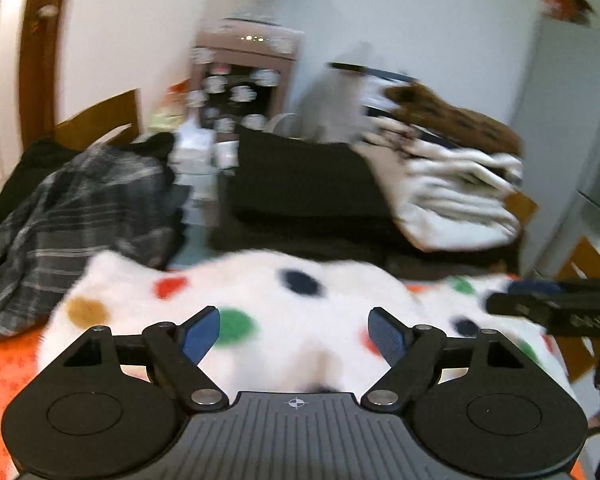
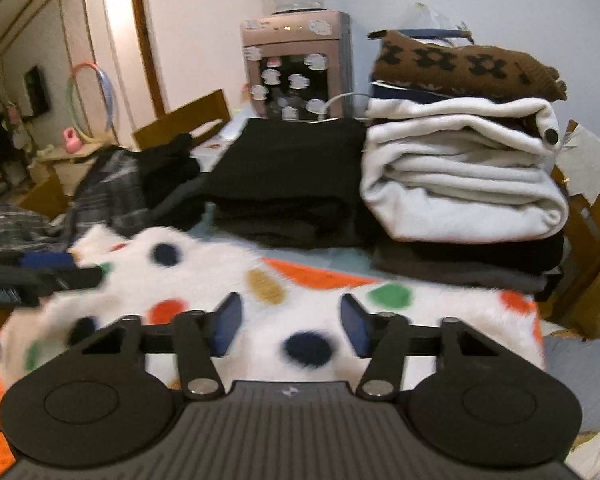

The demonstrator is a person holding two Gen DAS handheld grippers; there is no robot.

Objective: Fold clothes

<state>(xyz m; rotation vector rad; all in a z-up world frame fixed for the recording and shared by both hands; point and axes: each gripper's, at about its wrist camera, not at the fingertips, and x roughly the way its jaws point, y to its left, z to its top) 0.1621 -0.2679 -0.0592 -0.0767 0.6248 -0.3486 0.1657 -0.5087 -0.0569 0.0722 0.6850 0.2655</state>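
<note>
Fingers of left gripper (image 1: 294, 334) and right gripper (image 2: 290, 326) stand apart over the spotted fleece (image 1: 260, 292), clamping nothing. Fleece lies bunched on the orange cloth (image 1: 4, 364), at the near edge. Step, likely: regrasp for a fold. Next: pinch an edge. Folded stacks (image 2: 460, 168) crowd the far side.
</note>
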